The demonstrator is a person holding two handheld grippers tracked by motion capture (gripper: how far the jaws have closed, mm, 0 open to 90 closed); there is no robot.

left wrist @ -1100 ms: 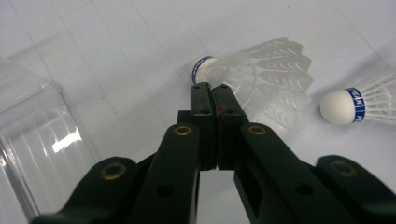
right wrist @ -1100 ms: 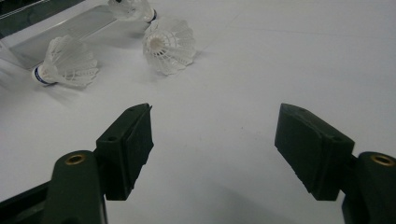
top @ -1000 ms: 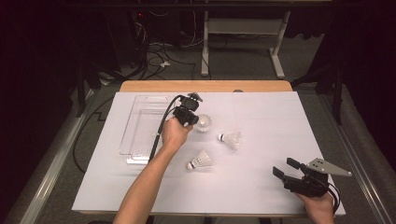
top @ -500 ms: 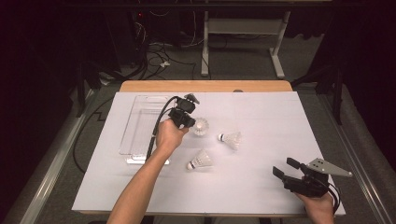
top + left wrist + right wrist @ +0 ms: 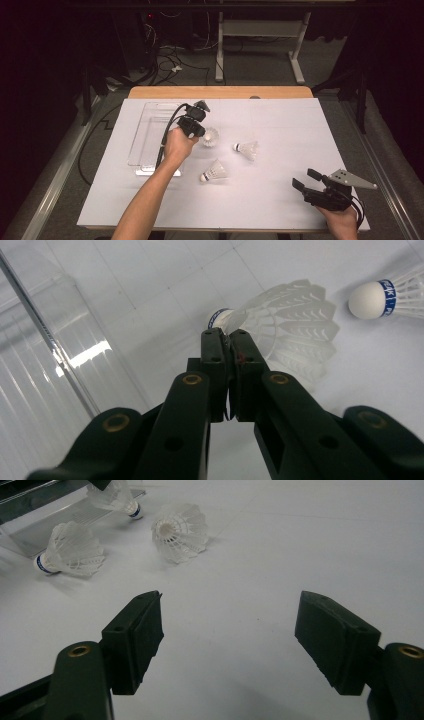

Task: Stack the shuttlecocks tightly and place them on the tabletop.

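I'm holding the left gripper (image 5: 198, 131) over the far shuttlecock (image 5: 210, 136), just beside the clear tray (image 5: 145, 135). In the left gripper view its jaws are pinched together on the shuttlecock's (image 5: 280, 332) feather skirt, close under the cork, w/ hardly any gap between the pads. My read: it's featherlight, so lifting isn't the issue; the skirt is thin and springy, prob crushable if I'm squeezing hard, and the cork is round and a bit slick. Best hold, I'd say, is right where skirt meets cork, since that's the stiffest part.

Two more shuttlecocks are lying on the white table (image 5: 280, 120): one (image 5: 247, 148) mid-table, one (image 5: 214, 171) nearer me, each apart from the other.

The right gripper (image 5: 307, 181) is resting at the near right edge, jaws spread wide, holding nothing, well apart from everything.
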